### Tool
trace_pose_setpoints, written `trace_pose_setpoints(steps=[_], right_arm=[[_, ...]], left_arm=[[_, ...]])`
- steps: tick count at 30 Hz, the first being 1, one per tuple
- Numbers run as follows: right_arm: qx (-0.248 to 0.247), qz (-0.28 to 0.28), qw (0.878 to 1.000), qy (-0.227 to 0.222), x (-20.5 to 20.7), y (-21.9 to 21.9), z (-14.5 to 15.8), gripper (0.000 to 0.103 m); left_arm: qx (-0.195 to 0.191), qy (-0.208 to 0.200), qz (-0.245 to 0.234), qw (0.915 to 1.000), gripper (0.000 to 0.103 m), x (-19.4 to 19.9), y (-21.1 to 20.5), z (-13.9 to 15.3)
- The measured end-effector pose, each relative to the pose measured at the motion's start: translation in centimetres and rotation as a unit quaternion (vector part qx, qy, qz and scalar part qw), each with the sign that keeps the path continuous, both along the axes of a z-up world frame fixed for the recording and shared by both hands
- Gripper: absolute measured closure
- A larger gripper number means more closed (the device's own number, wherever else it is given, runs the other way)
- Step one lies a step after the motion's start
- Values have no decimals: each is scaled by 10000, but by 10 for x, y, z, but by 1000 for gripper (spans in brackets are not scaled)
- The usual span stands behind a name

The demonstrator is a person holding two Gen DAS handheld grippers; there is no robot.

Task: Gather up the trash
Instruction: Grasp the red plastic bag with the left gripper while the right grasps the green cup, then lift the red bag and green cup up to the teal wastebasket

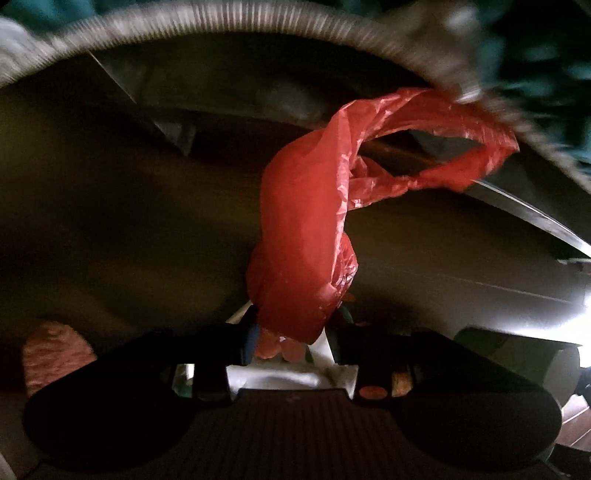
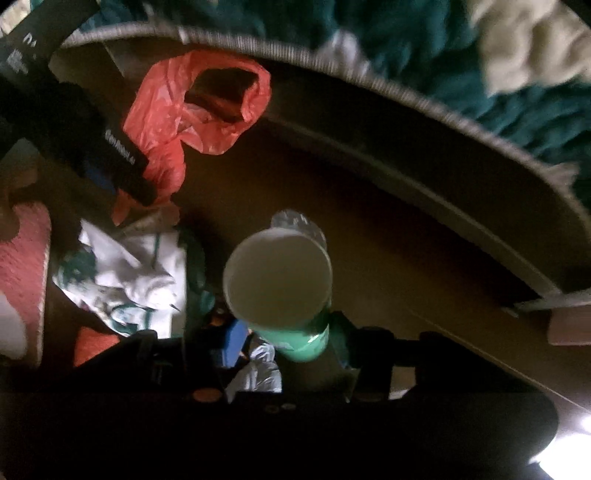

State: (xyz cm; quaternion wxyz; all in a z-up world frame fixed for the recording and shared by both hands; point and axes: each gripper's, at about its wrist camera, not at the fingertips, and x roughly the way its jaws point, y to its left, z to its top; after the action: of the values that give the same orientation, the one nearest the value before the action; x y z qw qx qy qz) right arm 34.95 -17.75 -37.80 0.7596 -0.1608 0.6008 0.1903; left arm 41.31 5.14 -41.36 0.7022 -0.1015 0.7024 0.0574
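Note:
A crumpled red plastic bag hangs from my left gripper, whose jaws are shut on its lower end; its handle loop trails toward the rug. The right wrist view also shows that bag, beside the left gripper's black finger. My right gripper is shut on a green paper cup, whose pale round end faces the camera. A clear plastic bottle shows just beyond the cup; I cannot tell whether it touches it.
Below lies a dark brown floor, bordered by a teal shaggy rug with a grey ribbed edge. Crumpled white paper with green print lies at the left. A pink fuzzy thing sits at the lower left.

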Motion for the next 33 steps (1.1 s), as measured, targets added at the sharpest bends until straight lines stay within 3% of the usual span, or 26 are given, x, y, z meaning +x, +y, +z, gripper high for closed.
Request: trace_pose_setpoints(steps=[11, 19, 24, 33], right_arm=[[363, -505, 9955, -711, -47, -1, 115, 56], [709, -885, 9858, -1240, -97, -9, 205, 56], [939, -851, 9803, -1515, -130, -5, 250, 56], [1092, -400, 9672, -2258, -171, 6, 347, 56]], left_arm=[[52, -504, -116, 9986, 67, -47, 5, 121], [57, -881, 10, 9961, 68, -94, 16, 187], [87, -1070, -14, 9942, 68, -126, 19, 232], [-62, -1999, 9, 9798, 68, -172, 15, 332]])
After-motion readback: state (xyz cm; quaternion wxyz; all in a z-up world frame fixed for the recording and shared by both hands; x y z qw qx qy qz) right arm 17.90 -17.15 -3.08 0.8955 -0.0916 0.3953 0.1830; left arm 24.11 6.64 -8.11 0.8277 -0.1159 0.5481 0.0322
